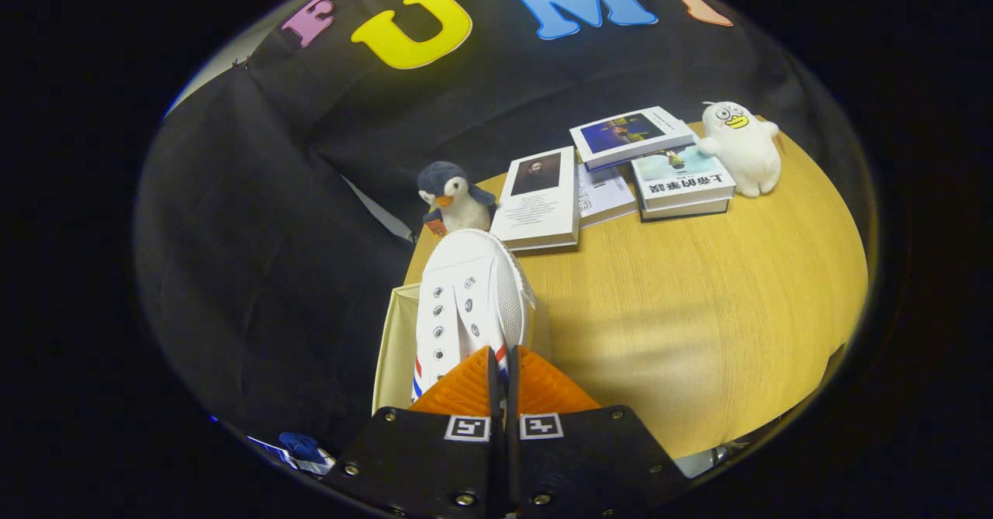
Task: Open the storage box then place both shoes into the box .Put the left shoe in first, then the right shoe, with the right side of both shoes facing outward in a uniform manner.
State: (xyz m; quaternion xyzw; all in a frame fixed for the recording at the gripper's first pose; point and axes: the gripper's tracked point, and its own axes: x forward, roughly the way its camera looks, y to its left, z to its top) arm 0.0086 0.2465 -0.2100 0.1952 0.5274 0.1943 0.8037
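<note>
Shoe (469, 302) pinched in the gripper (504, 364) at the table's left edge.

The fingers are pressed nearly together on the heel of one white canvas shoe with metal eyelets and red-blue stripes; its toe points ahead, over a pale box (394, 344) just beside the wooden table's (698, 309) left edge. Right of the shoe the round-edged top lies bare and wide. Beyond the toe: one penguin plush (452, 197), four books (543, 197) in a loose cluster, one white duck plush (741, 147) near the far rim.

Bare table (698, 309) right of shoe (469, 302), penguin toy (454, 197) and books (543, 201) crowding beyond it
</note>
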